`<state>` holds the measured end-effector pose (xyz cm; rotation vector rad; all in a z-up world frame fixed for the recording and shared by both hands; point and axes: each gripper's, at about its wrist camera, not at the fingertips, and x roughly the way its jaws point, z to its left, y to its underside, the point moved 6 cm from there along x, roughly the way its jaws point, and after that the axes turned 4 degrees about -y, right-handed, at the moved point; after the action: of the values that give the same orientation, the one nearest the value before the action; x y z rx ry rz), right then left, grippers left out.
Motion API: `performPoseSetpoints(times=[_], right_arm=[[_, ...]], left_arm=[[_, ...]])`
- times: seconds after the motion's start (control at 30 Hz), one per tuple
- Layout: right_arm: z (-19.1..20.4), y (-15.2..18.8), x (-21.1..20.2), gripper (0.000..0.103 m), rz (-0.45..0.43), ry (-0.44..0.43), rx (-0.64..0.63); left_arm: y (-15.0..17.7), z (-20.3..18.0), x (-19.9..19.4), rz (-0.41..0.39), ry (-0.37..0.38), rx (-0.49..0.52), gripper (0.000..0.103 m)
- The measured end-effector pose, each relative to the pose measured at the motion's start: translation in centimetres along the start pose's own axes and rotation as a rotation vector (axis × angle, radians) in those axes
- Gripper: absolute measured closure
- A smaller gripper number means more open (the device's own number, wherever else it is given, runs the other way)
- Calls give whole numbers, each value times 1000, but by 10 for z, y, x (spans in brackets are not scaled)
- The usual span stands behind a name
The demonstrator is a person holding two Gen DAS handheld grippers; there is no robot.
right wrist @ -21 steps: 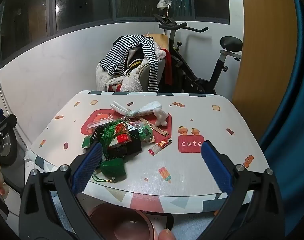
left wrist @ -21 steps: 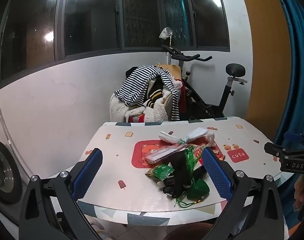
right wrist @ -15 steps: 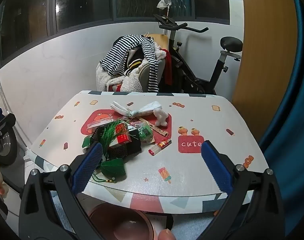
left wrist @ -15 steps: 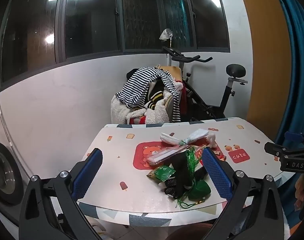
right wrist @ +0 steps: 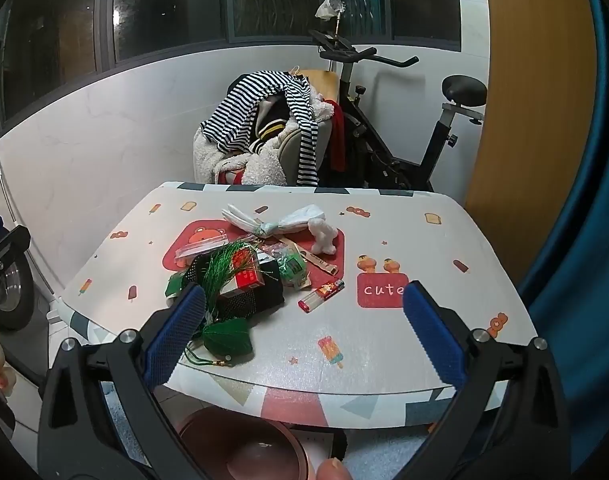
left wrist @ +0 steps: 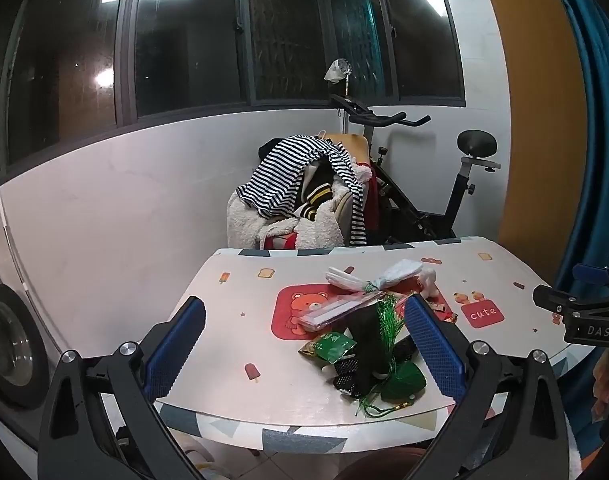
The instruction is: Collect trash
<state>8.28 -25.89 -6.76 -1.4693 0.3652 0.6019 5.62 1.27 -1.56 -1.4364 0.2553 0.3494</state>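
Note:
A heap of trash (right wrist: pixel 244 276) lies on a patterned table (right wrist: pixel 424 340): green tassel ornament (right wrist: pixel 224 338), black mesh pouch (right wrist: pixel 250 300), red box (right wrist: pixel 246 276), green wrappers (right wrist: pixel 292 270), a lighter (right wrist: pixel 320 295), white tied paper (right wrist: pixel 276 220), a clear packet (right wrist: pixel 200 249). The heap also shows in the left wrist view (left wrist: pixel 368 340). My left gripper (left wrist: pixel 304 350) is open and empty, over the table's near left edge. My right gripper (right wrist: pixel 302 338) is open and empty, held before the table's front edge, short of the heap.
A brown round bin (right wrist: pixel 244 448) sits below the table's front edge. Behind the table stand a chair piled with striped clothes (right wrist: pixel 264 128) and an exercise bike (right wrist: pixel 404 120). A blue curtain (right wrist: pixel 576 240) hangs at right.
The left wrist view has shifted slightly, with the table a little lower and farther. The right gripper has barely moved. Both stay open.

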Motion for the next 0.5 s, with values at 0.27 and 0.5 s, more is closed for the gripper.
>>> performPoseSetpoints(times=[0.27,0.5], right_arm=[[-1,1,0,6,0,2,0],[-1,2,0,6,-1,2,1]], left_arm=[[2,-5,-3,3,-6,0,6],[1,-6,-4,2,-7,1,6]])
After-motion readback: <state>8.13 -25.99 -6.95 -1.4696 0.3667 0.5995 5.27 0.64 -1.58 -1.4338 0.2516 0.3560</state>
